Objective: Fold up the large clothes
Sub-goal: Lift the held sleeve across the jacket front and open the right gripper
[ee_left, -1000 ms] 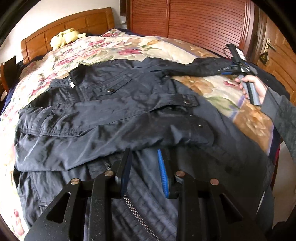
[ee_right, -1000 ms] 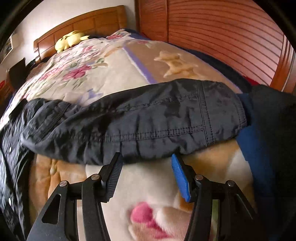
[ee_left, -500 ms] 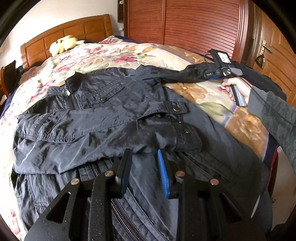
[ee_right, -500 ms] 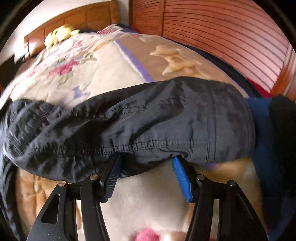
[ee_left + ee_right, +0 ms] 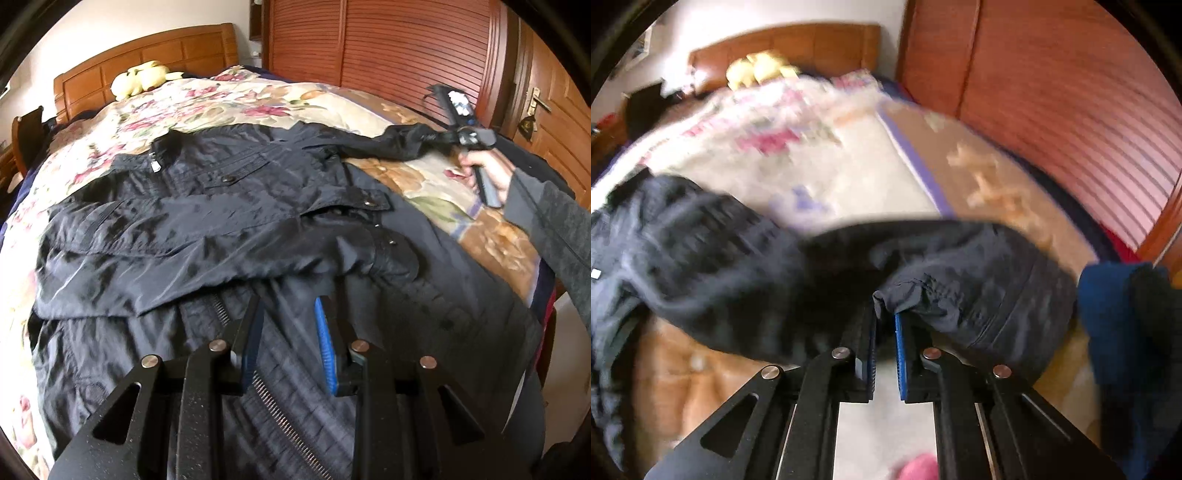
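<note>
Between the right hand-held gripper (image 5: 885, 322) jaws, just closed, a jacket (image 5: 229, 229) sleeve (image 5: 960, 280) is pinched; left hand-held gripper (image 5: 288, 325) hovers part-open above the jacket.

Soft daylight fills both views evenly, with a faint sheen on the dark jacket (image 5: 207, 229) and only weak shadows in its folds. The left wrist view is mostly sharp. The right wrist view is smeared by motion blur across the bed (image 5: 820, 155). Both bend strongly toward black corners.

Faintly glossy, crinkled, probably nylon jacket (image 5: 207, 229) on matt floral quilt (image 5: 229, 99); polished wood headboard (image 5: 147, 55).
</note>
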Demonstrator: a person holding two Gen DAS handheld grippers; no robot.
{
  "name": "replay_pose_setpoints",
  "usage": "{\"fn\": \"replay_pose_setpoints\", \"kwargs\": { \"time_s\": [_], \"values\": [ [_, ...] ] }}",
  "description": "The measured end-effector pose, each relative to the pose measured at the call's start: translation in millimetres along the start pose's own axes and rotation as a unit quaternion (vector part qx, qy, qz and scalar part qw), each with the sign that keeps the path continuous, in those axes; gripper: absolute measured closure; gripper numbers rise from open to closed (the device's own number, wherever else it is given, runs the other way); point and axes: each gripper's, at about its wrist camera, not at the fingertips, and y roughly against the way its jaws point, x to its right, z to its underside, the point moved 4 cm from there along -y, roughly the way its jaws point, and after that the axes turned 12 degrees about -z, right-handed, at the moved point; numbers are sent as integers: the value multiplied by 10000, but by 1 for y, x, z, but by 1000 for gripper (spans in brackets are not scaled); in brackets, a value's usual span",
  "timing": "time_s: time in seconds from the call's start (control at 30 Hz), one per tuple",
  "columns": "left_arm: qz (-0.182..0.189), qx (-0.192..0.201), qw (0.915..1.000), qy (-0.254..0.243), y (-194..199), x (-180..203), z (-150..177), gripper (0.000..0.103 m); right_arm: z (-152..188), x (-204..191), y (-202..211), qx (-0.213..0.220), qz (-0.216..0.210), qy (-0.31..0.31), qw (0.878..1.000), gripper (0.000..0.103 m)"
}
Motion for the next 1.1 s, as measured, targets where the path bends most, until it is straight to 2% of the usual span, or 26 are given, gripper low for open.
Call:
{"fn": "replay_pose_setpoints", "kwargs": {
  "time_s": [0.17, 0.2, 0.27, 0.43, 0.63, 0.73, 1.1],
  "values": [
    [-106, 3, 9997, 220, 11, -20, 11, 74, -22, -34, 49, 457, -214, 406, 9979, 95],
    [-127, 8, 9995, 272, 15, -25, 15, 74, -26, -37, 58, 792, -101, 462, 9957, 95],
    [-177, 30, 9993, 342, 21, -32, 19, 74, -28, -52, 77, 914, -192, 606, 9938, 95],
    [-233, 72, 9986, 462, 33, -43, 29, 74, -23, -75, 102, 1004, -316, 836, 9909, 95],
    [-333, 25, 9978, 571, 46, -56, 42, 74, -17, -90, 117, 1036, -489, 831, 9899, 95],
    [-461, 70, 9970, 621, 54, -61, 47, 74, -18, -110, 131, 1129, -612, 954, 9871, 95],
    [-716, 266, 9931, 889, 85, -81, 63, 74, -22, -202, 204, 1719, -1465, 1623, 9606, 95]
  ]
}}
